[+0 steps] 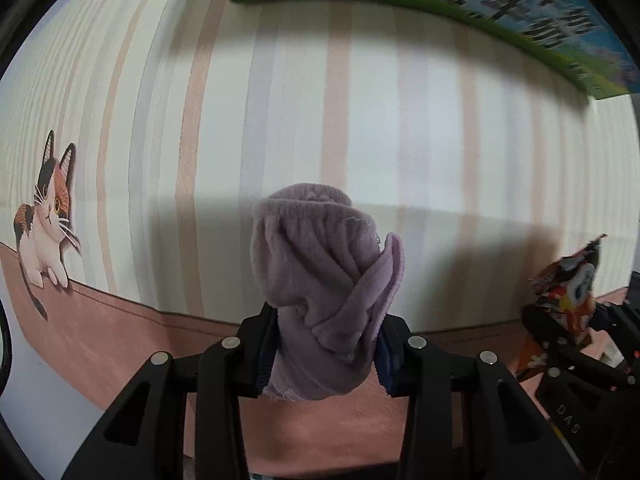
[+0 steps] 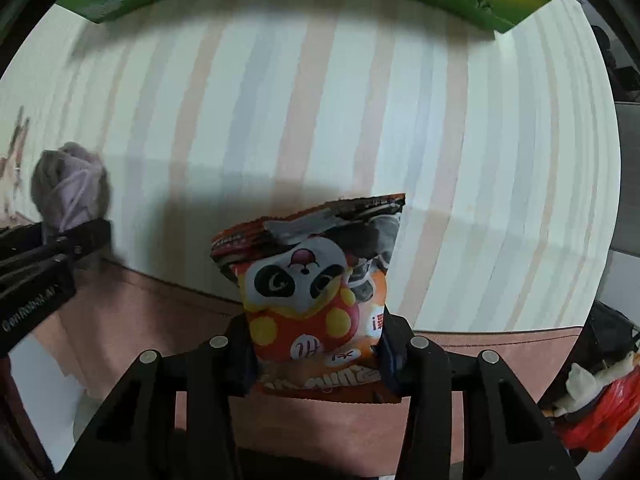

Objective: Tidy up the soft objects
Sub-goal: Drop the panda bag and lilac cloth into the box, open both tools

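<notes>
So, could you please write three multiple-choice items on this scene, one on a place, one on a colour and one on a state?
1. Where does the green box lie?
A. at the cloth's far edge
B. in the left gripper
C. on the cat print

2. What colour is the sock?
A. red
B. lilac
C. green

3. How is the right gripper?
A. open, empty
B. shut on nothing
C. shut on the panda snack bag

Key: 1 A, it lies beyond the striped tablecloth; 2 B, pale purple fleece; 3 C, fingers pinch the bag.
</notes>
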{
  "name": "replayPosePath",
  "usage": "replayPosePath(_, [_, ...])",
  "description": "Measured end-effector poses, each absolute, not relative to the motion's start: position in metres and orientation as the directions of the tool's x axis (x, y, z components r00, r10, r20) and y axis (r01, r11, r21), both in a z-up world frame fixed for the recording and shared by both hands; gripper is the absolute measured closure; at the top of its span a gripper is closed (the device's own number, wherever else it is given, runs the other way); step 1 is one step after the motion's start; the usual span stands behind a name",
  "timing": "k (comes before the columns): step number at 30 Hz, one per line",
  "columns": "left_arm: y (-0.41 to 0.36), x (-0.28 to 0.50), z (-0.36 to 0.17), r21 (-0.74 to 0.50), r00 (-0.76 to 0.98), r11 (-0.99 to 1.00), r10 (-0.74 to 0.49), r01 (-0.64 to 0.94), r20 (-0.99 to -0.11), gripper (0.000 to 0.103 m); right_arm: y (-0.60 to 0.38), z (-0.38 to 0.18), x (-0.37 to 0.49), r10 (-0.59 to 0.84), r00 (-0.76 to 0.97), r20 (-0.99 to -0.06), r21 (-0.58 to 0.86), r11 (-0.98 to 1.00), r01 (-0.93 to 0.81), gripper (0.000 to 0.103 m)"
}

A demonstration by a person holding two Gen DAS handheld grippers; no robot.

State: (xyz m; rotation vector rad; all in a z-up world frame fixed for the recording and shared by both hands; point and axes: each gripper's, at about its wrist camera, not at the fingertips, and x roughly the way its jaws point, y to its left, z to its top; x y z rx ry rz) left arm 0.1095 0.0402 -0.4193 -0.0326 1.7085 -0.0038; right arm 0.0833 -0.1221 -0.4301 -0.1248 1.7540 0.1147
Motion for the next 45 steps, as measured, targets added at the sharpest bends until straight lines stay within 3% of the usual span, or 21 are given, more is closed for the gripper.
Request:
replayPosePath(11, [0.011, 0.145, -0.251, -0.187, 0.142, 0.981, -0.193, 0.054, -0.971, 0.065, -0.157, -0.276, 0.136, 0.233, 0.029, -0.972, 0.228, 0.967, -0.113, 0.055])
replayPosePath(18, [0.012, 0.227, -0.192, -0.127, 0.249, 0.988, -0.146, 0.091, -0.957, 0.065, -0.179, -0.187, 0.222, 0.185, 0.221, -0.958, 0.161, 0.979, -0.122, 0.055])
replayPosePath(23, [0.025, 0.287, -0.213, -0.110, 0.188, 0.993, -0.117, 0.048, -0.975, 0.065, -0.191, -0.187, 0.299, 0.098, 0.213, -0.972, 0.081, 0.993, -0.085, 0.055])
replayPosePath(28, [0.034, 0.341, -0.266, -0.093, 0.011, 0.996, -0.093, 0.007, -0.996, 0.065, -0.193, -0.238, 0.362, 0.029, 0.141, -0.990, 0.021, 0.998, -0.060, 0.055])
replayPosePath(40, [0.034, 0.372, -0.367, -0.006, -0.246, 1.000, -0.003, 0.008, -0.969, 0.063, -0.184, -0.320, 0.428, -0.095, 0.036, -0.995, -0.097, 0.993, -0.068, 0.055])
replayPosePath(42, [0.034, 0.370, -0.375, 0.000, -0.275, 1.000, 0.002, 0.009, -0.961, 0.063, -0.182, -0.331, 0.433, -0.136, 0.013, -0.991, -0.137, 0.988, -0.077, 0.050])
replayPosePath(45, [0.037, 0.369, -0.380, -0.005, -0.273, 1.000, -0.009, -0.015, -0.962, 0.057, -0.180, -0.339, 0.437, -0.156, 0.017, -0.988, -0.157, 0.985, -0.074, 0.031])
